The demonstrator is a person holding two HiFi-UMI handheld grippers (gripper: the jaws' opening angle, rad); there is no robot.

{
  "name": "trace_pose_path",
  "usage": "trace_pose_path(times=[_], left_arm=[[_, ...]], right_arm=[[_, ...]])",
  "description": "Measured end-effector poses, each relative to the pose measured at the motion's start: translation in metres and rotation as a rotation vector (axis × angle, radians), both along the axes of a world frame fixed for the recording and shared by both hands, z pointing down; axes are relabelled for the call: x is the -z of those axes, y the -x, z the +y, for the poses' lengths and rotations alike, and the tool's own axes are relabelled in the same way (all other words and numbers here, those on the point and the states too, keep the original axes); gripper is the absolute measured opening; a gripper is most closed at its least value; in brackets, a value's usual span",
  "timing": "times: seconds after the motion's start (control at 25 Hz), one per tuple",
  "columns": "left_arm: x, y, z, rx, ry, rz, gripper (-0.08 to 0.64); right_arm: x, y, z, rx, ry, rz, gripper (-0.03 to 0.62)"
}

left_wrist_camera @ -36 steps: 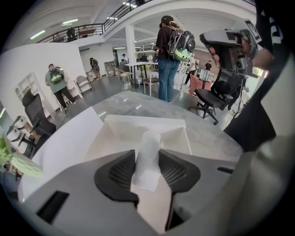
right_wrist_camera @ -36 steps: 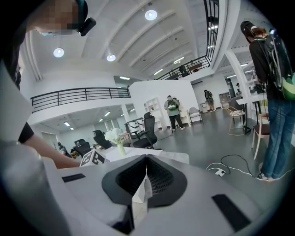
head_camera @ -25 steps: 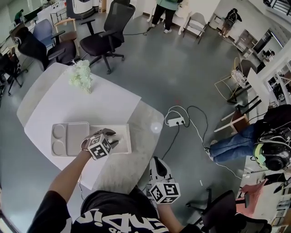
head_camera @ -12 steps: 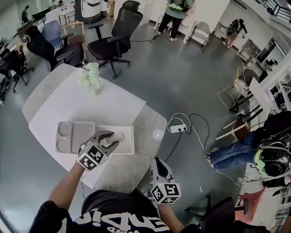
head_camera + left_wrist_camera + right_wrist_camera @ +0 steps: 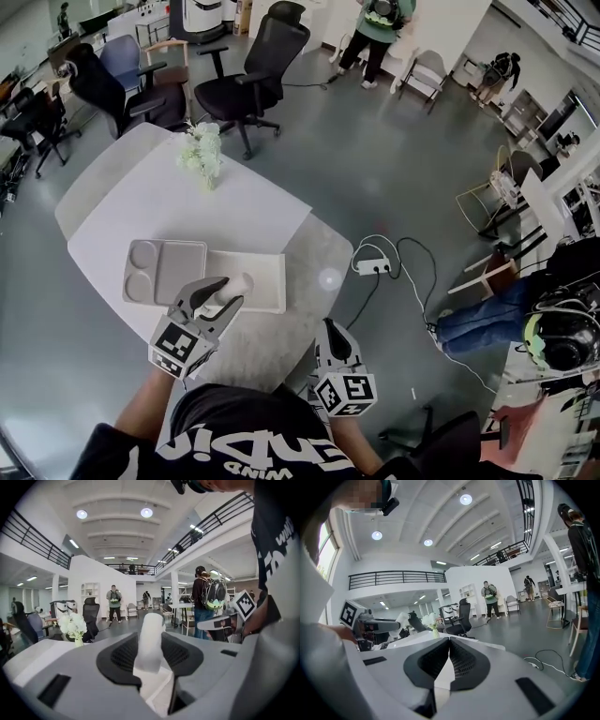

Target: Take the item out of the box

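The item, a white cylinder (image 5: 236, 282), sits between the jaws of my left gripper (image 5: 223, 296), which is shut on it and holds it above the near left part of the shallow white box (image 5: 265, 277). The left gripper view shows the cylinder (image 5: 150, 637) upright between the dark pads (image 5: 123, 654), raised over the table. My right gripper (image 5: 335, 349) hangs off the table's near edge at the person's right side, away from the box. Its jaws (image 5: 449, 654) meet with nothing between them. The right gripper view also catches the left gripper (image 5: 370, 626) with the white item (image 5: 401, 618).
A grey compartment tray (image 5: 164, 270) lies left of the box on the white table (image 5: 234, 211). A vase of white flowers (image 5: 202, 155) stands at the far side. Office chairs (image 5: 258, 66) stand beyond the table; a power strip with cables (image 5: 373, 267) lies on the floor to the right.
My left gripper has risen out of the box and drawn back toward the person with the white cylinder in it. The right gripper has stayed where it was.
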State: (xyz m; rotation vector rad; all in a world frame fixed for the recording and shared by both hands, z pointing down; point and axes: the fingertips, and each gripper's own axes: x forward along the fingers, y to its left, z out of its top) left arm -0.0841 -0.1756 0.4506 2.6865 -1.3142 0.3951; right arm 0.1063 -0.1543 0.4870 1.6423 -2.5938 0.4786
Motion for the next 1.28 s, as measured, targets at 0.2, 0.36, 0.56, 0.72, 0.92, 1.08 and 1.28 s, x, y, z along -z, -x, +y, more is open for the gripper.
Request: trace_pose_path(times=[0.2, 0.36, 0.56, 0.72, 0.92, 1.08, 1.28], left_arm=[[-0.004, 0.013, 0.025, 0.085, -0.041, 0.154, 0.16], [-0.012, 0.02, 0.043, 0.137, -0.048, 0.233, 0.16], [-0.02, 0.034, 0.046, 0.178, -0.054, 0.259, 0.16], [-0.025, 0.039, 0.046, 0.198, -0.047, 0.252, 0.158], [-0.023, 0.029, 0.076, 0.209, -0.038, 0.236, 0.158], [-0.028, 0.042, 0.047, 0.205, -0.032, 0.237, 0.158], [-0.028, 0.039, 0.044, 0.197, -0.03, 0.231, 0.158]], right_arm=[[0.008, 0.0, 0.006, 0.003, -0.03, 0.005, 0.025], [0.011, 0.0, 0.01, 0.008, -0.045, -0.002, 0.025], [0.008, 0.008, 0.009, 0.02, -0.041, -0.005, 0.025], [0.002, 0.01, 0.011, 0.022, -0.033, -0.005, 0.025], [0.004, -0.001, 0.042, 0.023, -0.039, 0.002, 0.023], [0.0, 0.013, 0.015, 0.019, -0.034, 0.006, 0.023], [-0.002, 0.012, 0.012, 0.015, -0.025, 0.005, 0.024]])
